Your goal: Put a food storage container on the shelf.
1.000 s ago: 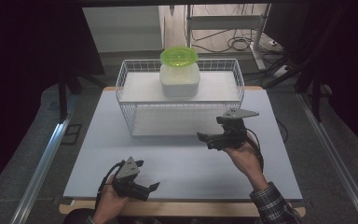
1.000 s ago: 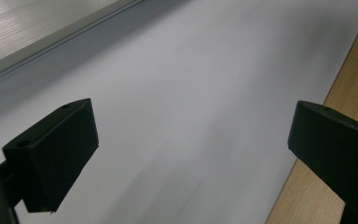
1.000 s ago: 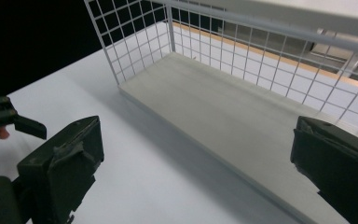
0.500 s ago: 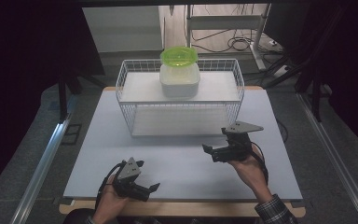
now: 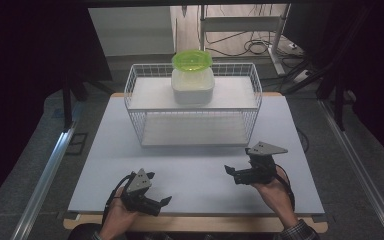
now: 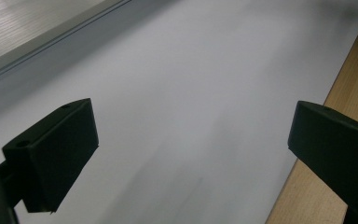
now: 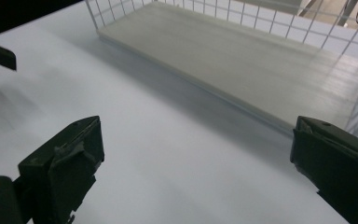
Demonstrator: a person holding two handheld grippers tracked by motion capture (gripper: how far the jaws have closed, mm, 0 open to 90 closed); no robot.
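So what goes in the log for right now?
left tool: open, empty, low over table | right tool: open, empty | box: on rack

We can read no text, label, brand or number anywhere. The container (image 5: 193, 85), basket (image 5: 139, 102) and table (image 5: 190, 170) show us no lettering.

The left black two-jaw gripper (image 5: 150, 192) carries a grey three-cornered plate on top, nearer the white wire basket (image 5: 135, 105) than the hand that grips it. The right black two-jaw gripper (image 5: 237, 172) bears a like grey plate. Each jaw is a blocky matt pad with small round holes. A plaid cuff shows at the right wrist.
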